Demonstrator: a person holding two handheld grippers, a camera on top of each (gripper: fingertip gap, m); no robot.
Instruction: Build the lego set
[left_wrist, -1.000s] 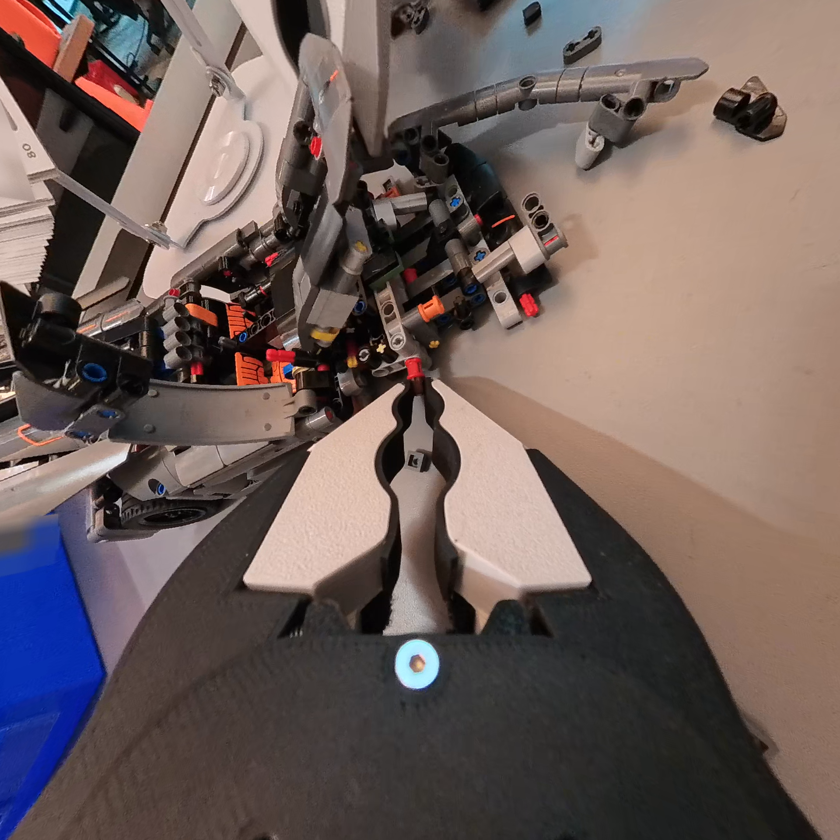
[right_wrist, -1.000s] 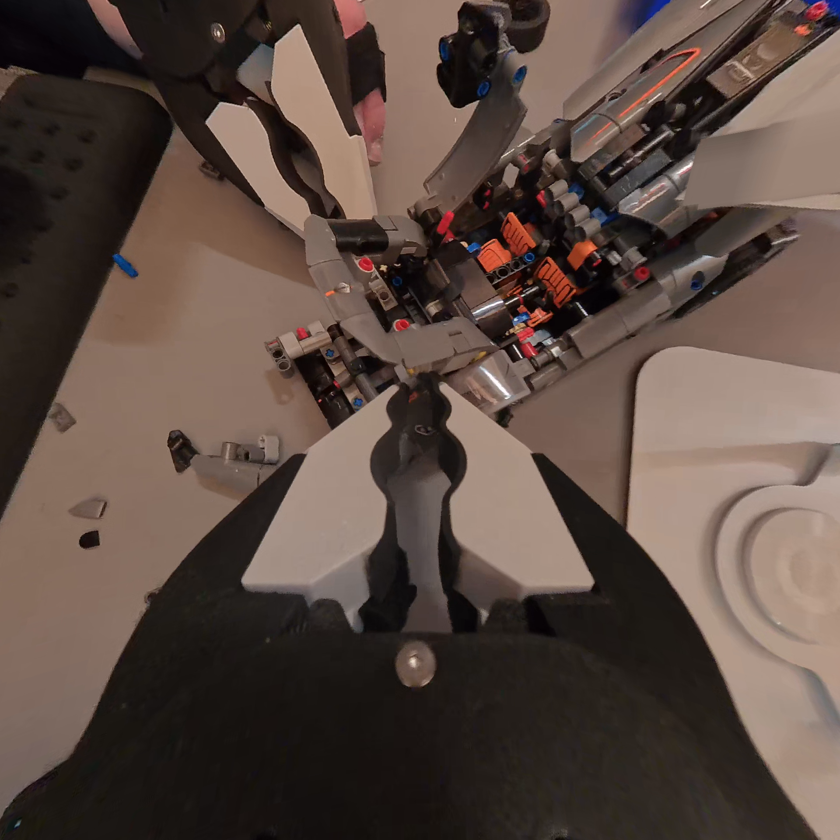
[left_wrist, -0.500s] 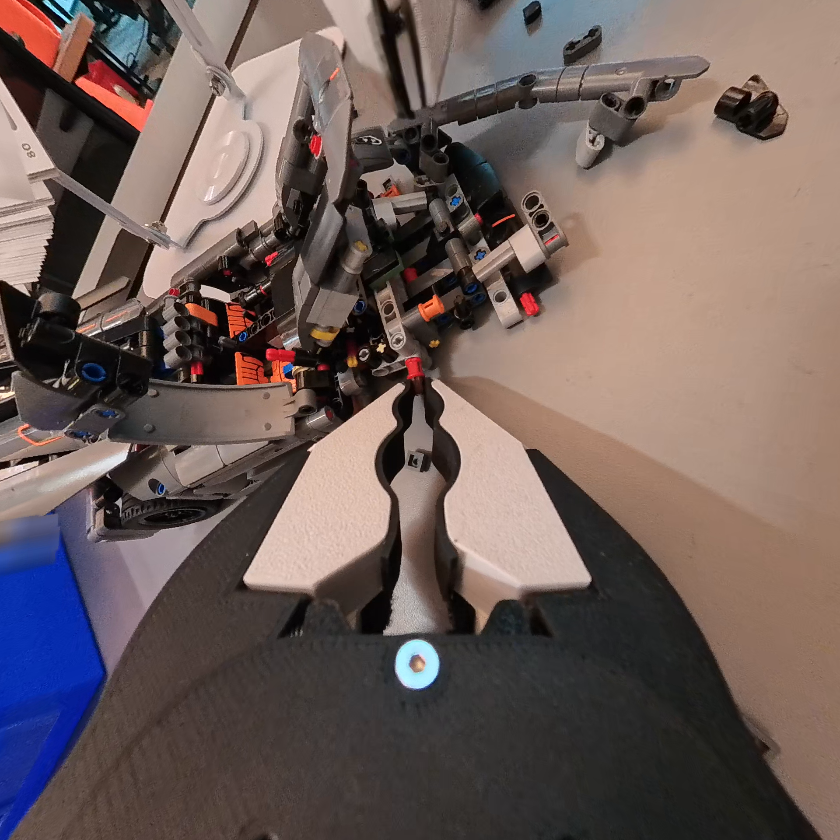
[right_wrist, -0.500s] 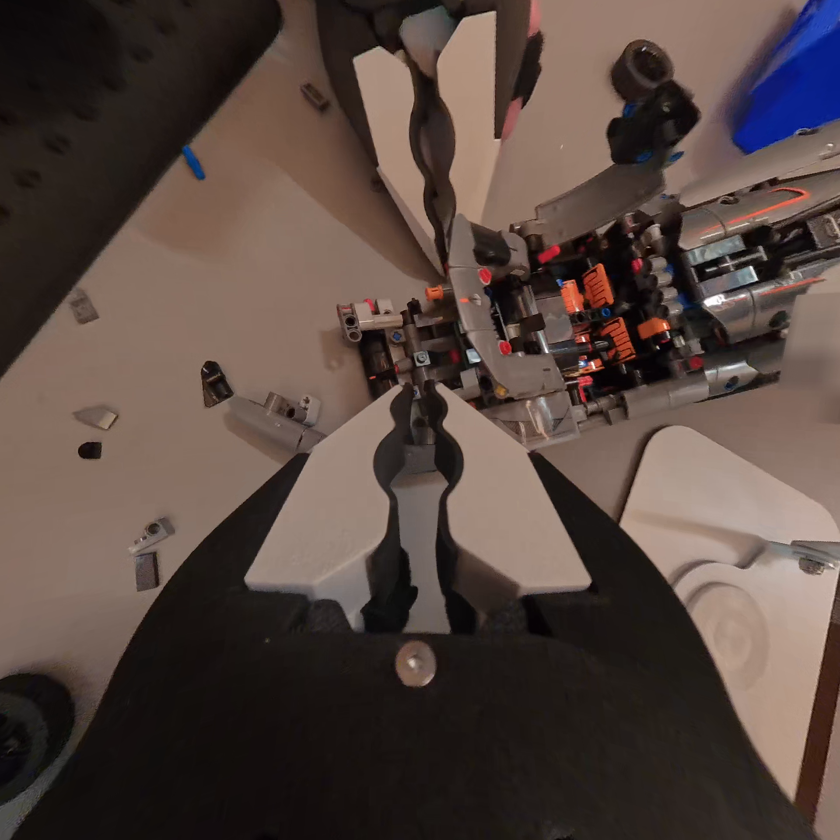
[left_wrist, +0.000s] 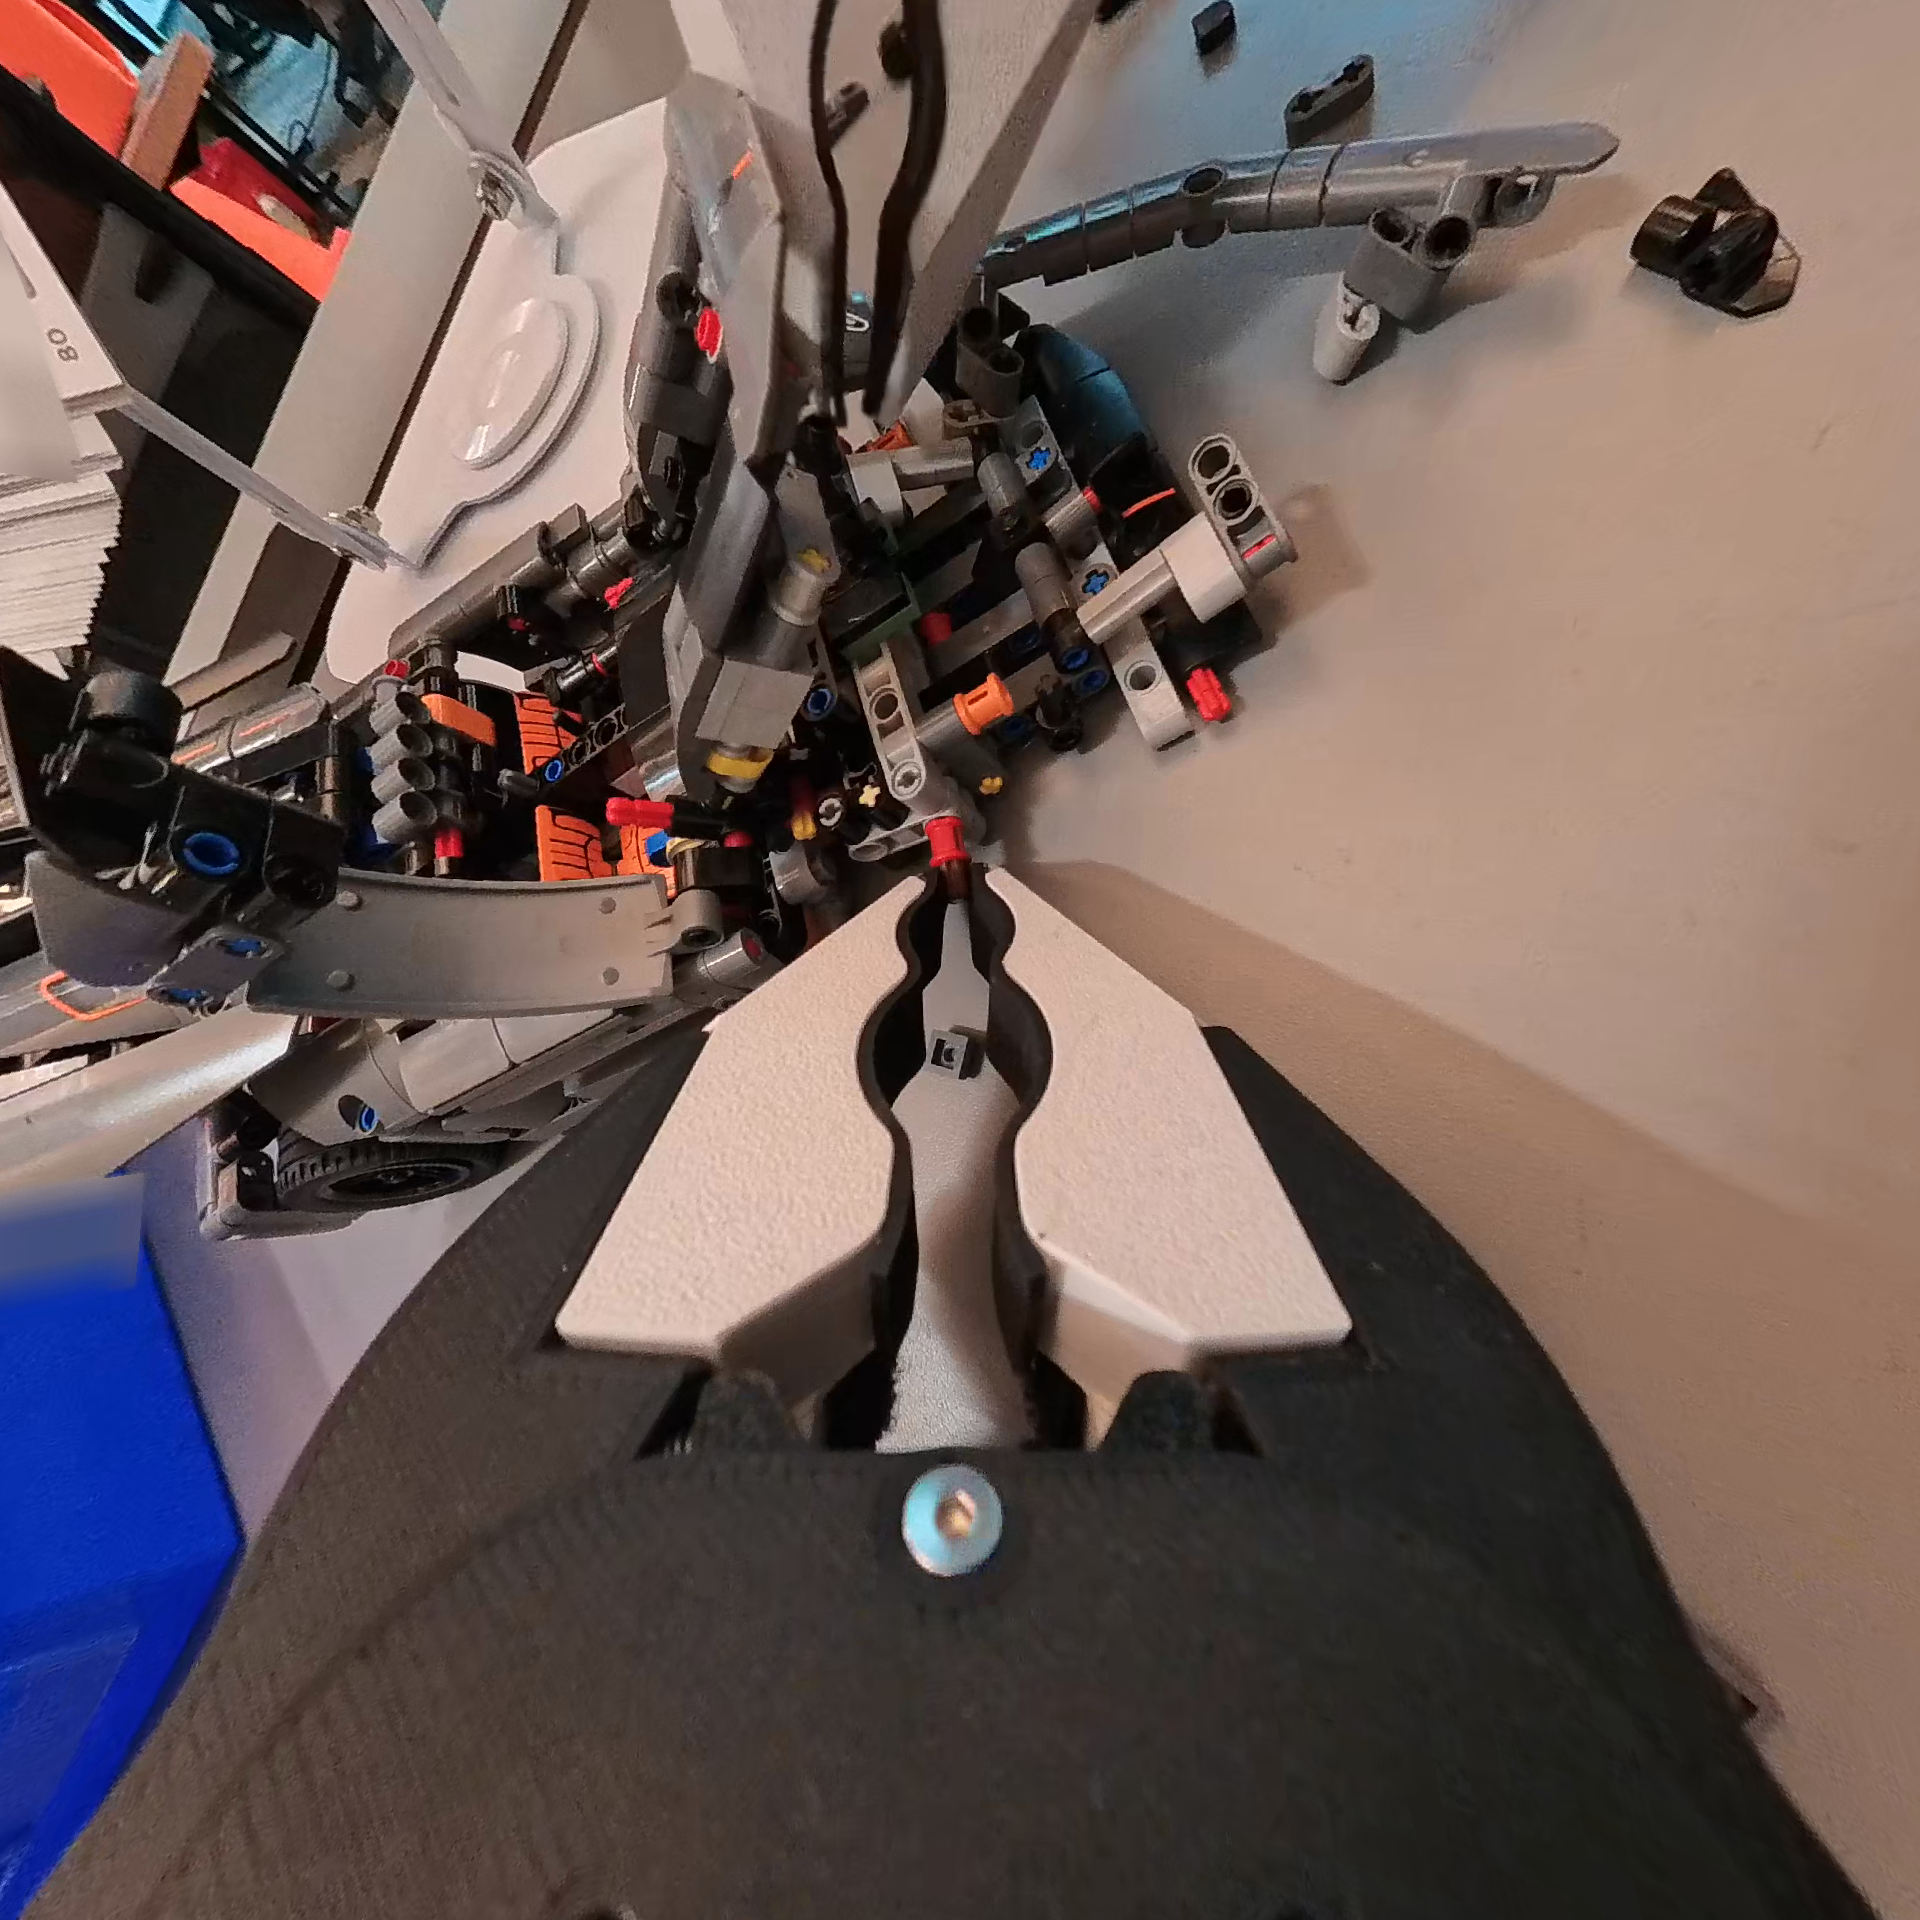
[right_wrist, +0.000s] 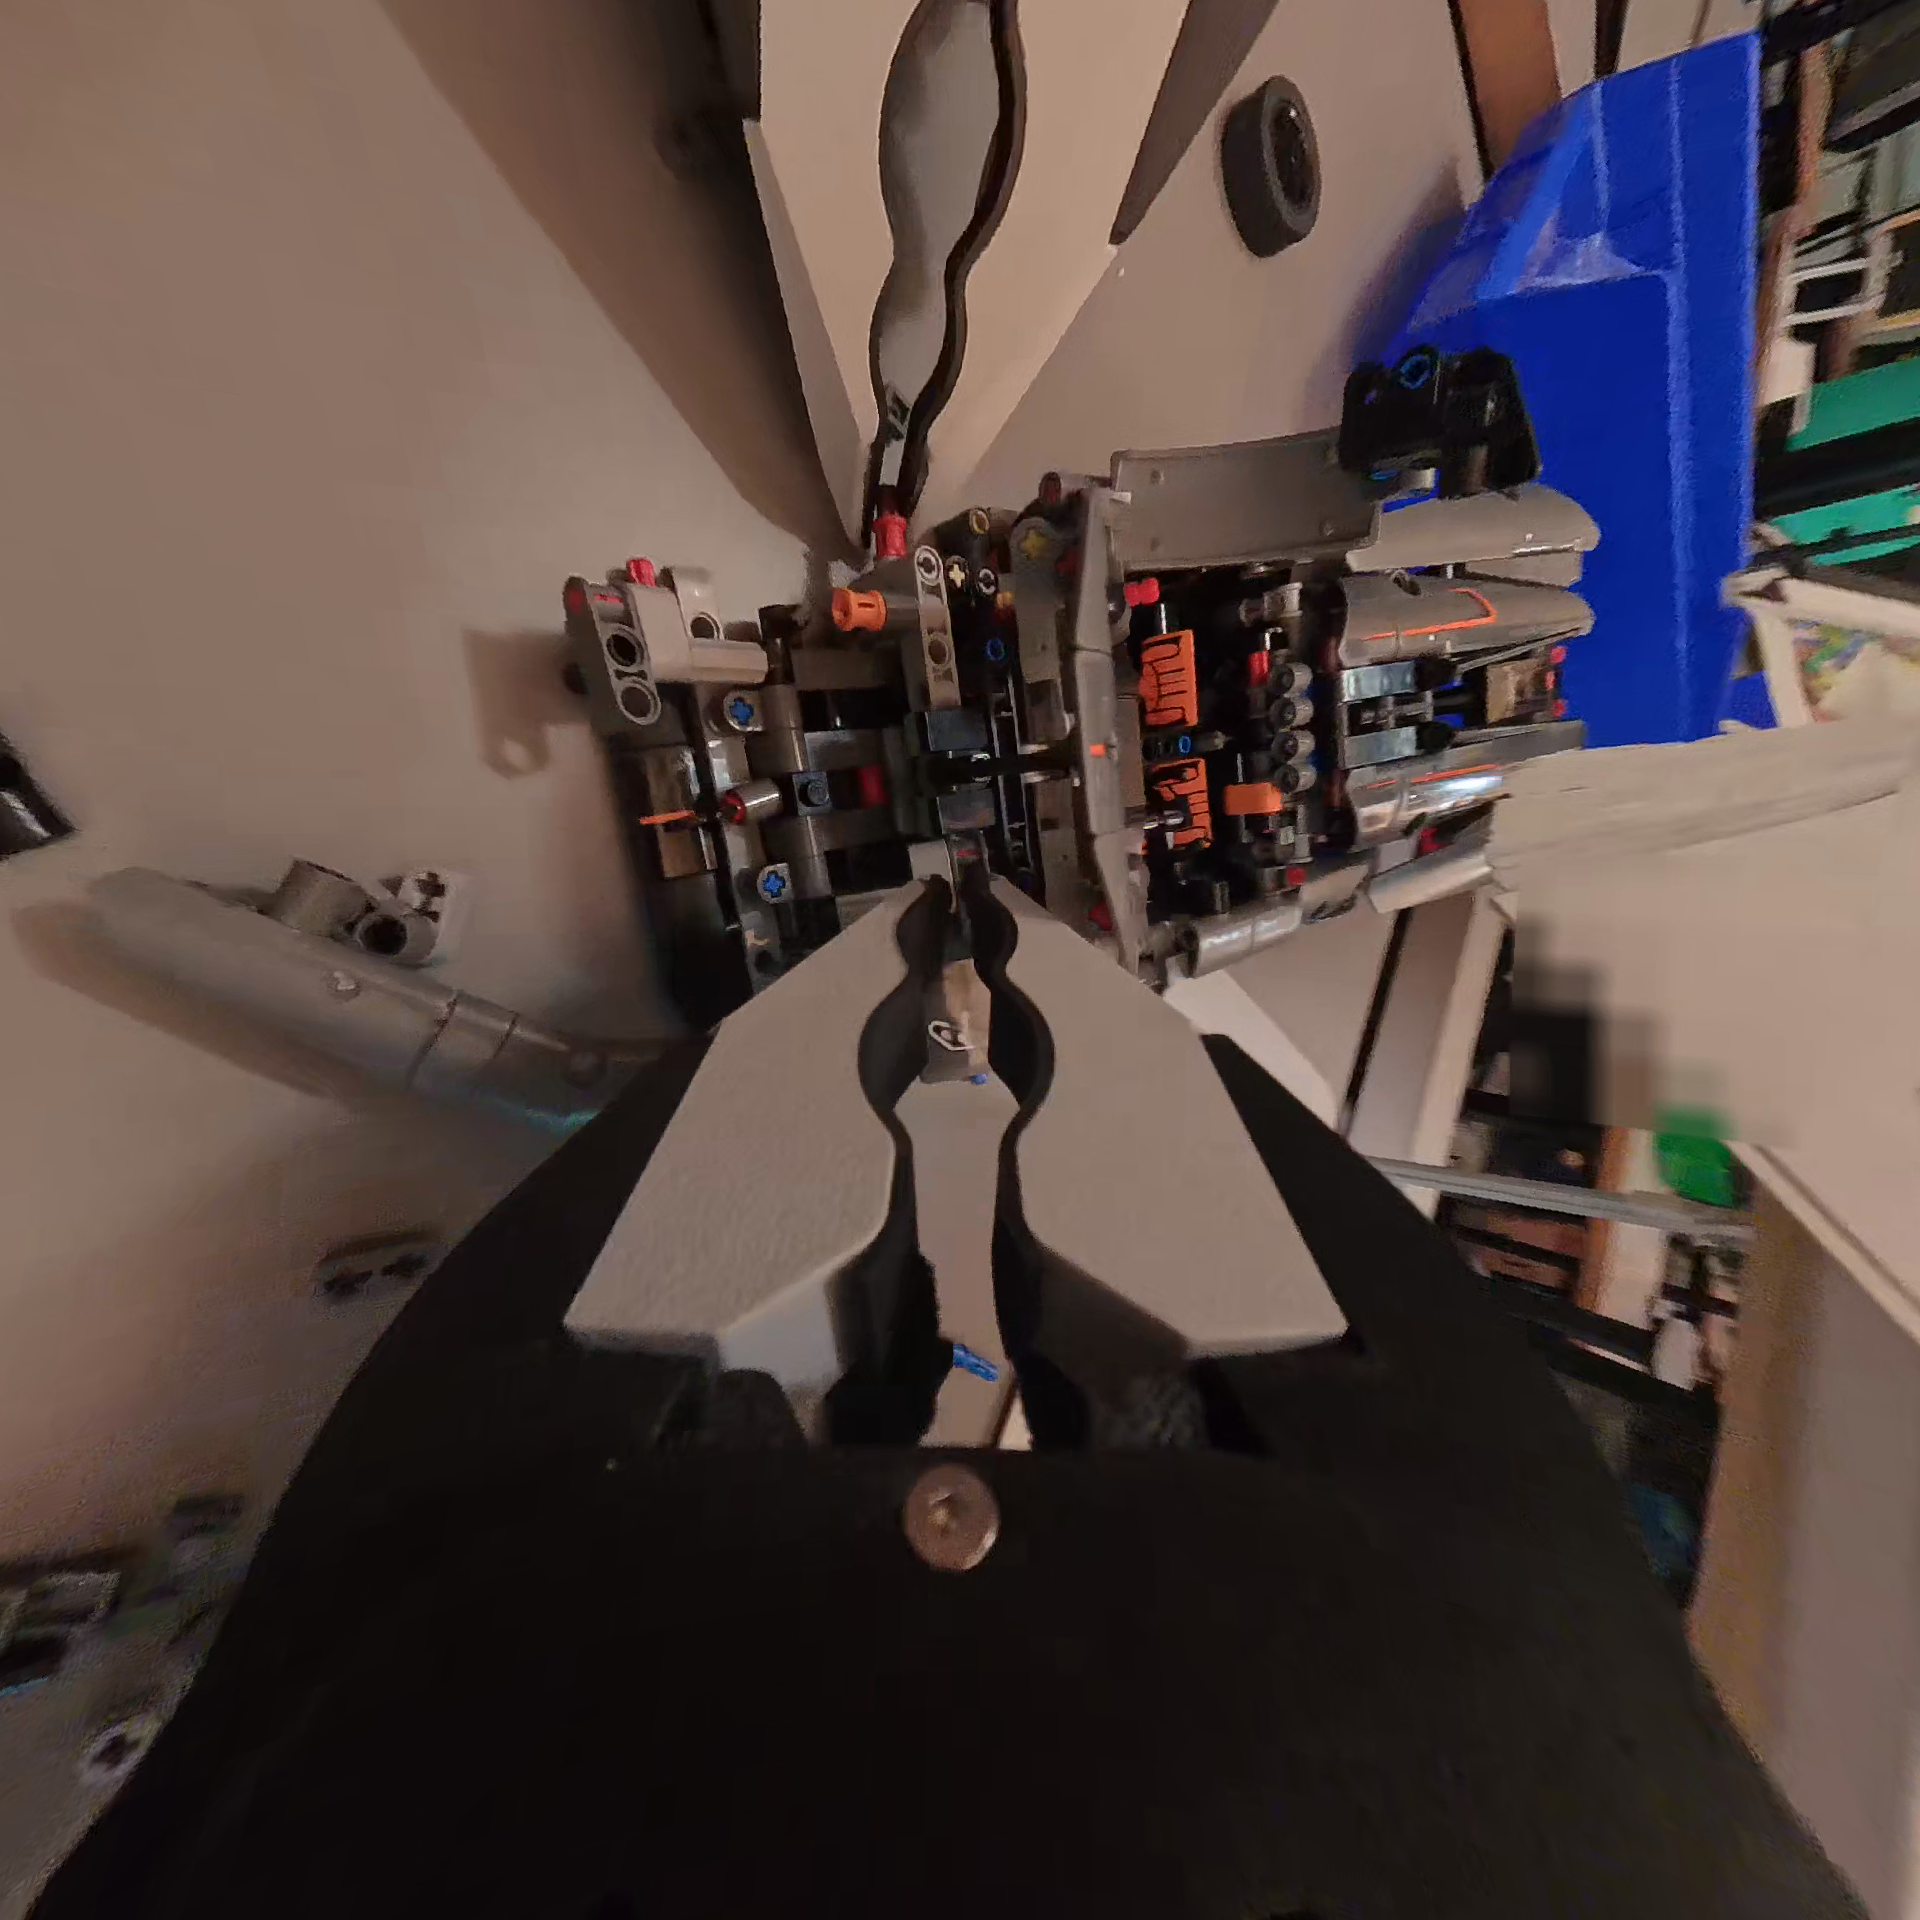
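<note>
A partly built grey, black and orange lego car (left_wrist: 727, 644) lies on the table. It also shows in the right wrist view (right_wrist: 1091, 727). My left gripper (left_wrist: 951, 883) is shut on a red pin (left_wrist: 947, 842) that sticks out of the car's near edge. From the right wrist view it comes in from the top (right_wrist: 891, 499) onto that pin (right_wrist: 886, 532). My right gripper (right_wrist: 954, 899) is shut on a small grey lego piece (right_wrist: 951, 1031) and its tips touch the car's opposite side. It reaches down from the top of the left wrist view (left_wrist: 868, 312).
A long curved grey panel (left_wrist: 1299, 192) lies loose beside the car, also in the right wrist view (right_wrist: 343, 997). Small black pieces (left_wrist: 1714, 249) and a tyre (right_wrist: 1273, 166) lie around. A blue bin (right_wrist: 1590, 364) and a white base plate (left_wrist: 499, 364) flank the car. Spacing between my two grippers at the tips: around 8 cm.
My right gripper has swung round the car and closed in on the side opposite my left gripper, carrying the small grey piece. My left gripper has stayed on the red pin.
</note>
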